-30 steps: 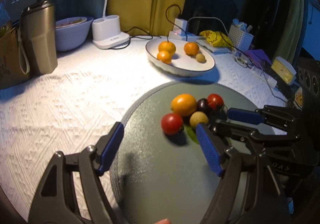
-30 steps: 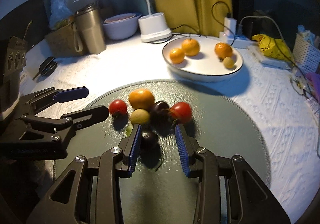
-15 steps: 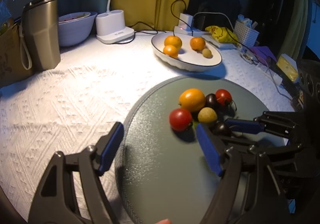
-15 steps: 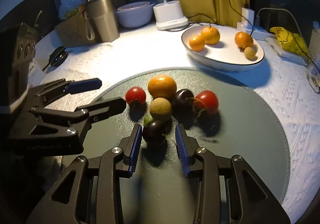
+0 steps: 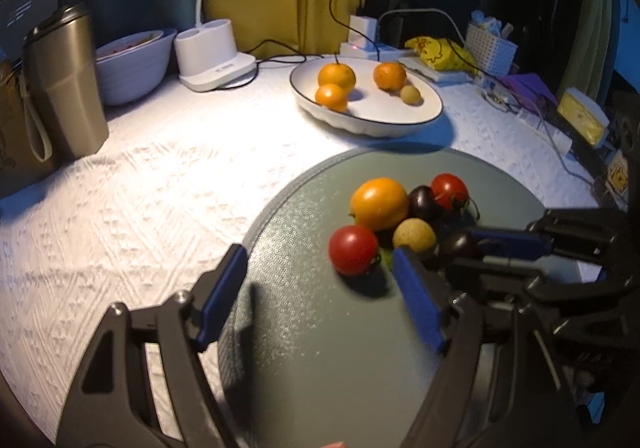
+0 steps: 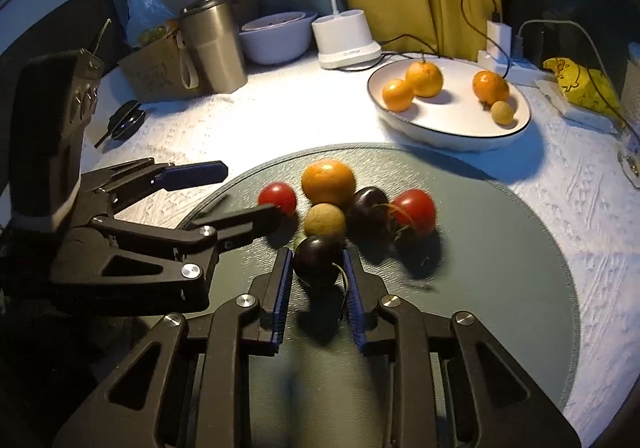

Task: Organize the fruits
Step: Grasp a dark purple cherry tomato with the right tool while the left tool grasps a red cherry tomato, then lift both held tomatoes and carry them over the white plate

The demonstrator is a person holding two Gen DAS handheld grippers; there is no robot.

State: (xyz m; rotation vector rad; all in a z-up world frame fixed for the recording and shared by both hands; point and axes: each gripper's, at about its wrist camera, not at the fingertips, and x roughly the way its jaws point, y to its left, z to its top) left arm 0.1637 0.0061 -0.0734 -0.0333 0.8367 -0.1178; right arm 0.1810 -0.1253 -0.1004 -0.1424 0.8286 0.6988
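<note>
A cluster of fruit lies on a round grey-green mat [image 6: 500, 268]: an orange [image 6: 328, 182], two red tomatoes [image 6: 277, 198] [image 6: 414, 210], a tan longan [image 6: 324, 223] and two dark plums [image 6: 369, 204] [image 6: 318, 259]. My right gripper [image 6: 318, 264] has its blue pads on both sides of the near dark plum, which also shows in the left wrist view [image 5: 460, 246]. My left gripper [image 5: 316, 278] is open and empty, low over the mat just left of the cluster. A white plate [image 6: 460, 132] behind holds three oranges and a longan.
A steel tumbler [image 6: 212, 46], a white bowl [image 6: 276, 36] and a white lamp base [image 6: 346, 40] stand at the back. Chargers and cables [image 6: 498, 40], a yellow packet [image 6: 580, 82] and a white basket [image 5: 490, 48] lie at the back right. A white textured cloth covers the table.
My right gripper has moved forward around the near dark plum and narrowed onto it. My left gripper has crept closer to the cluster, still open.
</note>
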